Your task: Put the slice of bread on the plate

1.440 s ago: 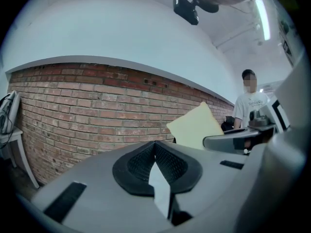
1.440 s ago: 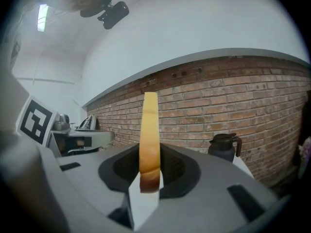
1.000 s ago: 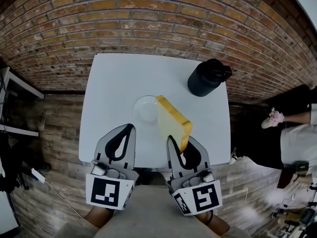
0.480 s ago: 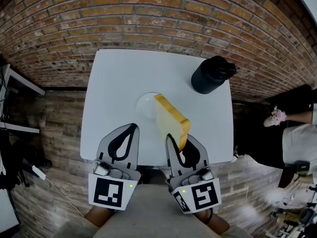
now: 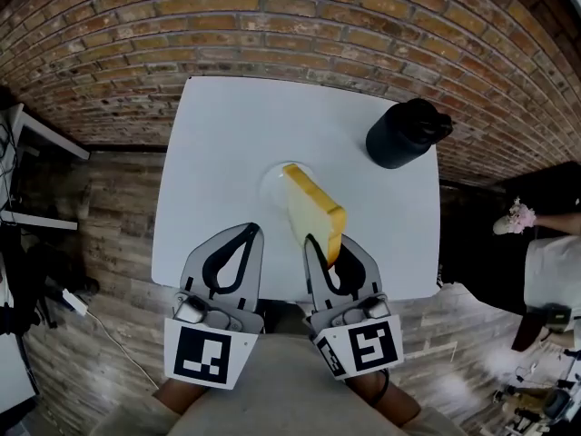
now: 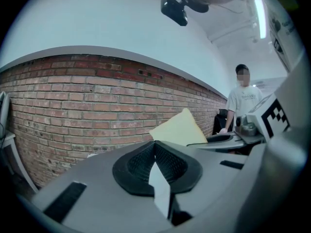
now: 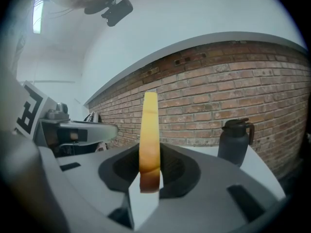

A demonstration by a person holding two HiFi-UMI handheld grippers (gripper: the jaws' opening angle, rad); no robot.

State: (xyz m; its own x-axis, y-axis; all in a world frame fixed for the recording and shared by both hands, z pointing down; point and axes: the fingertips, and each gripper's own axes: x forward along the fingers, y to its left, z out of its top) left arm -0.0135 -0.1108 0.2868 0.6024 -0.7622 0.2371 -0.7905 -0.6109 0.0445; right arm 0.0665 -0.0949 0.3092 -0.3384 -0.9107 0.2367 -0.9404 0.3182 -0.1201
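A slice of bread [image 5: 313, 212] with a golden crust stands on edge in my right gripper [image 5: 320, 243], which is shut on its lower end. The slice hangs just above the table, its far end over the small white plate [image 5: 270, 182] in the middle of the white table [image 5: 218, 134]. In the right gripper view the bread [image 7: 149, 135] rises upright from between the jaws of the right gripper [image 7: 146, 178]. My left gripper [image 5: 247, 232] hovers at the table's near edge, left of the bread, shut and empty. In the left gripper view the left gripper [image 6: 160, 178] is shut, with the bread [image 6: 177, 128] to its right.
A black jug [image 5: 404, 134] stands at the table's far right corner, also in the right gripper view as the jug [image 7: 235, 140]. A brick wall [image 5: 290, 16] runs behind the table. A person [image 6: 243, 98] stands off to the right.
The right gripper has carried the bread a little forward and down, so the slice now overlaps the plate more. The left gripper has hardly moved.
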